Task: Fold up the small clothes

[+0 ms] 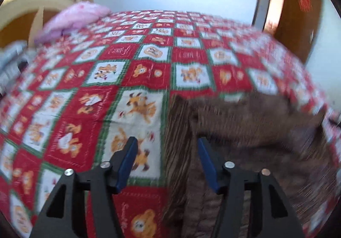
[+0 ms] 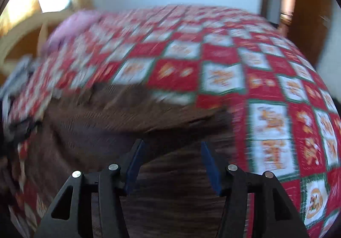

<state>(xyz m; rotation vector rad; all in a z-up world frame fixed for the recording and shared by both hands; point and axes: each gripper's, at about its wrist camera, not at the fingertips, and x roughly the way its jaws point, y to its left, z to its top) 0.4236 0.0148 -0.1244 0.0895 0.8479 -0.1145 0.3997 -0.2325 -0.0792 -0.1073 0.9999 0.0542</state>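
We hold our left claw partly open over the left edge of the brown garment, gripping nothing. Our right claw is also parted and empty above that garment, which lies on the checked quilt.

A bed carries everything here, covered by a quilt of red and white squares with green borders and orange cartoon figures. A brown ribbed garment lies flat on the quilt near the front, its left edge straight in the left wrist view, and it fills the lower middle of the right wrist view. A pink pillow rests at the far left corner of the bed.
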